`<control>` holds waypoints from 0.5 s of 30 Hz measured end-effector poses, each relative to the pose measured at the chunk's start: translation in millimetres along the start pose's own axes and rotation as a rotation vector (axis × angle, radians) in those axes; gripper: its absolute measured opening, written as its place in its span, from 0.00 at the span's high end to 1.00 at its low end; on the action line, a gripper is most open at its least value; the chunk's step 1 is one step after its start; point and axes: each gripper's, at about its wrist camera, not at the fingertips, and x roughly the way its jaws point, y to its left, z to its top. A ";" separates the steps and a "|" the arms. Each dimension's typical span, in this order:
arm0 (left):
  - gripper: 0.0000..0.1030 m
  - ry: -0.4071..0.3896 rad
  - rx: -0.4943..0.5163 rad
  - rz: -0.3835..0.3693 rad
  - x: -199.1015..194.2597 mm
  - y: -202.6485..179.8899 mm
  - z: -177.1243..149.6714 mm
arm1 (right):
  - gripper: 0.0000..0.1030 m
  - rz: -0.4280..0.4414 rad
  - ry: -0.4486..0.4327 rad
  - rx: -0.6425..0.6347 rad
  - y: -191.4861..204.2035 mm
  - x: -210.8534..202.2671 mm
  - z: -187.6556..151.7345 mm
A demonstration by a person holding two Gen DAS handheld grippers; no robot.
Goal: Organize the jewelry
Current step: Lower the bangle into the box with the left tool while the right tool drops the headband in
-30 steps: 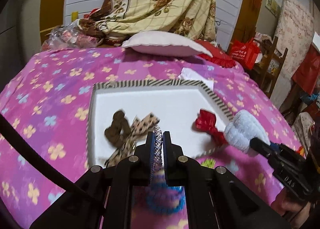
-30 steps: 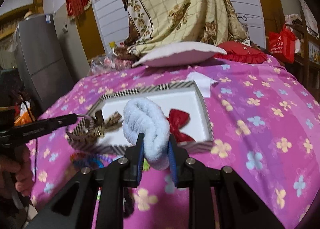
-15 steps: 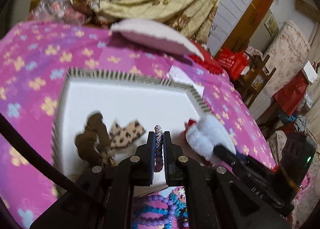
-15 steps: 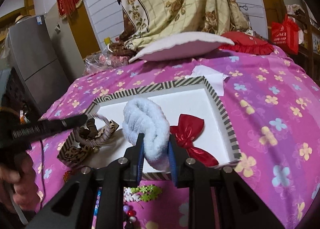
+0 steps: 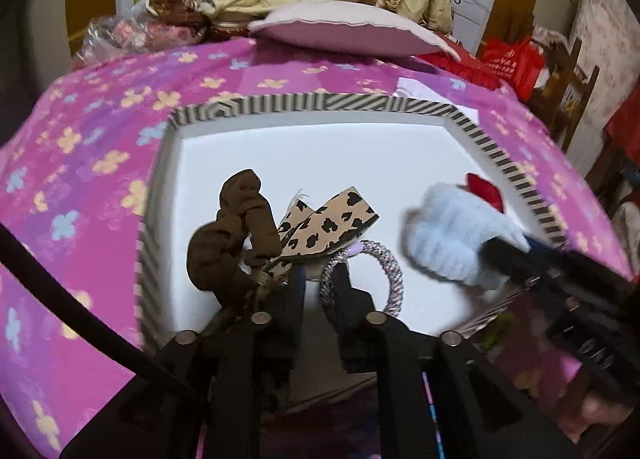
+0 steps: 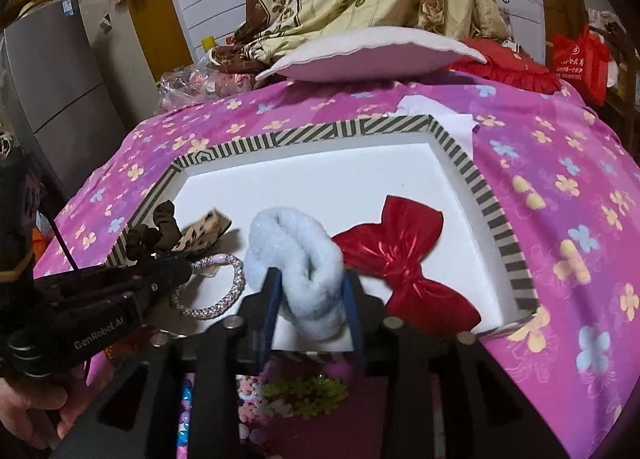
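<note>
Inside the striped box (image 6: 496,227), a brown scrunchie (image 5: 232,235), leopard bow (image 5: 328,223) and red bow (image 6: 400,255) are already laid. A braided hair tie (image 5: 384,263) is being released by the parting left claw (image 5: 320,291), a fluffy blue scrunchie (image 6: 296,259) by the widening right claw (image 6: 312,299). Beads, seemingly, are left on the bed below the box.

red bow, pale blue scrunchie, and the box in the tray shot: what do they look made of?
Red bow: shiny metallic-look fabric or foil, judging by bright crinkled highlights. Pale blue scrunchie: fuzzy plush or fleece, with a soft matted pile. Box: probably card, with a matte striped printed rim and a plain white inside, possibly foam.
</note>
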 end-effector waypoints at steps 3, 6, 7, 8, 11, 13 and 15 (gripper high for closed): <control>0.86 -0.011 0.012 0.049 -3.9 7.3 -0.6 | 0.65 0.015 -0.026 0.015 -4.2 -7.6 1.5; 0.82 0.005 -0.006 0.027 -6.6 12.2 -1.0 | 0.65 0.027 -0.056 0.016 -6.1 -17.6 2.8; 0.82 0.005 -0.012 0.005 -9.7 12.2 -2.2 | 0.65 0.029 -0.064 0.015 -6.5 -20.3 2.8; 0.82 -0.002 -0.011 -0.008 -14.6 10.8 -3.7 | 0.65 0.027 -0.072 0.012 -6.9 -23.7 2.7; 0.82 -0.031 0.003 -0.017 -32.5 3.3 -8.3 | 0.65 0.022 -0.097 0.009 -7.8 -36.4 0.5; 0.82 -0.050 0.007 -0.030 -50.1 0.2 -14.8 | 0.65 0.029 -0.111 0.007 -8.6 -47.6 -2.8; 0.80 -0.067 0.010 -0.033 -66.1 -1.0 -23.3 | 0.65 0.033 -0.127 0.001 -8.6 -62.5 -8.6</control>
